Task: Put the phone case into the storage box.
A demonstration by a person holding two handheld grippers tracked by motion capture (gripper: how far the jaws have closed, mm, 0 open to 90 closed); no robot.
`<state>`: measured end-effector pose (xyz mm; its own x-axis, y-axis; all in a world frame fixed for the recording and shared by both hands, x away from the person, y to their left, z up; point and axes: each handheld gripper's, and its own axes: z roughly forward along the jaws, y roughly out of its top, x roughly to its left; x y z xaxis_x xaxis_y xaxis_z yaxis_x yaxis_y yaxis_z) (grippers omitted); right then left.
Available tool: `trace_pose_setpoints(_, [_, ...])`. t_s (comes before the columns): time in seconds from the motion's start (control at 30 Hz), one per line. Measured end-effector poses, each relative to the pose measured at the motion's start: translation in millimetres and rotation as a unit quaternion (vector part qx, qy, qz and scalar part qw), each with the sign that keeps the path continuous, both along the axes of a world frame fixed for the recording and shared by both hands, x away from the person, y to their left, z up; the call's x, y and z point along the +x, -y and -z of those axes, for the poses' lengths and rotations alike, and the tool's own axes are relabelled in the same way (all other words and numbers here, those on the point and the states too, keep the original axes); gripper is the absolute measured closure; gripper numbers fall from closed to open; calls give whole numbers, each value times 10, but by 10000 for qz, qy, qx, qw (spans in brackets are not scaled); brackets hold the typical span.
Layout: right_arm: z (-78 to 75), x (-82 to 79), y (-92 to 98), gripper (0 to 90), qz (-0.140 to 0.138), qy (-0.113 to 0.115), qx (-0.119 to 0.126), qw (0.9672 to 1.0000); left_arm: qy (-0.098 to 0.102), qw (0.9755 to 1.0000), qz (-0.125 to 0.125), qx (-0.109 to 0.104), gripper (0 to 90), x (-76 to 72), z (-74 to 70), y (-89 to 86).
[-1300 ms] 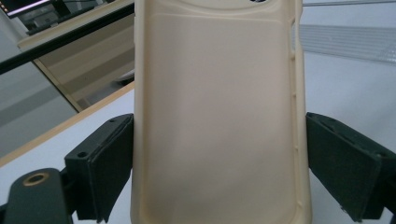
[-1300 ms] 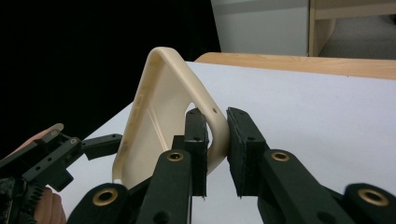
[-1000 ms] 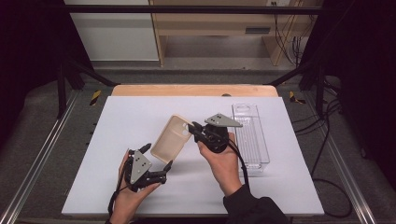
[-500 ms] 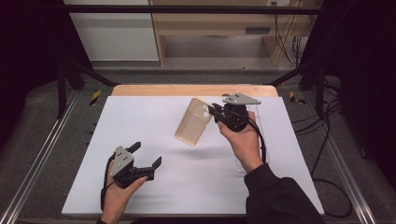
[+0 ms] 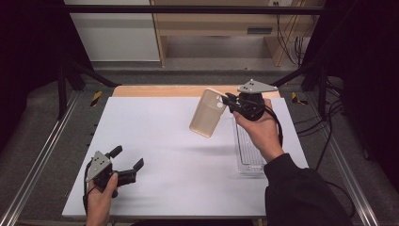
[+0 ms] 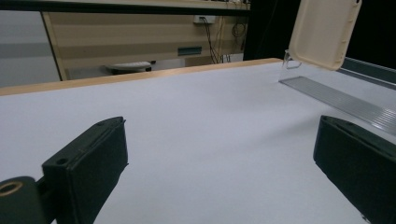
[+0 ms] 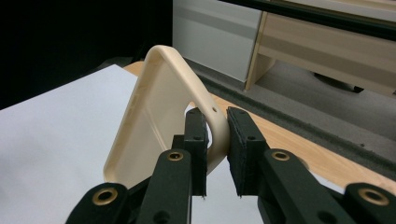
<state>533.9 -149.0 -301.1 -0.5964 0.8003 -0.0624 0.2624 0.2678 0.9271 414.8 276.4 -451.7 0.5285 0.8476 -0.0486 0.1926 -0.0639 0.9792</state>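
- My right gripper (image 5: 229, 100) pinches one thin edge of the beige soft plastic phone case (image 5: 207, 113); it hangs above the clear ribbed plastic tray's (image 5: 248, 155) left rim and could twist loose.
- My left gripper (image 5: 126, 162), its empty jaws just opened wide, sits well left of that tray, too far to catch it.

No lettering, label, brand, number or sign can be read on anything in these pictures.
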Motion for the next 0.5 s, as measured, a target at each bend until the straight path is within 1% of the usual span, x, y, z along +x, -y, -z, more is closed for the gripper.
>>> trace_pose_setpoints(0.03, [-29,13,26,785,-17,34,-23,10000,33,10000,-16,-64,26,-16,1,-56])
trace_pose_setpoints(0.1, [-86,29,80,785,-15,37,-10,10000,21,10000,8,-94,26,-17,8,-90])
trace_pose_setpoints(0.13, [-86,29,80,785,-15,37,-10,10000,21,10000,8,-94,26,-17,8,-90])
trace_pose_setpoints(0.17, [-145,54,130,785,-14,45,35,10000,6,10000,6,-80,26,-20,16,-111])
trace_pose_setpoints(0.23, [-184,72,152,785,23,57,-20,10000,12,10000,2,-50,26,-16,24,-118])
trace_pose_setpoints(0.3, [-204,97,176,785,46,85,-40,9999,3,10000,2,-36,27,-12,30,-121])
trace_pose_setpoints(0.37, [-201,114,213,785,86,67,5,9999,-25,10000,19,-50,29,-5,44,-126])
trace_pose_setpoints(0.4, [-198,118,238,785,113,52,31,9999,-55,9999,96,-86,37,-1,55,-128])
trace_pose_setpoints(0.43, [-197,121,259,785,131,54,33,9999,-55,9999,96,-86,47,-1,55,-128])
trace_pose_setpoints(0.47, [-197,121,259,785,131,54,33,9999,-58,9998,154,-102,47,0,58,-122])
trace_pose_setpoints(0.5, [-197,128,322,785,213,49,74,9997,-48,9997,207,-91,48,1,59,-115])
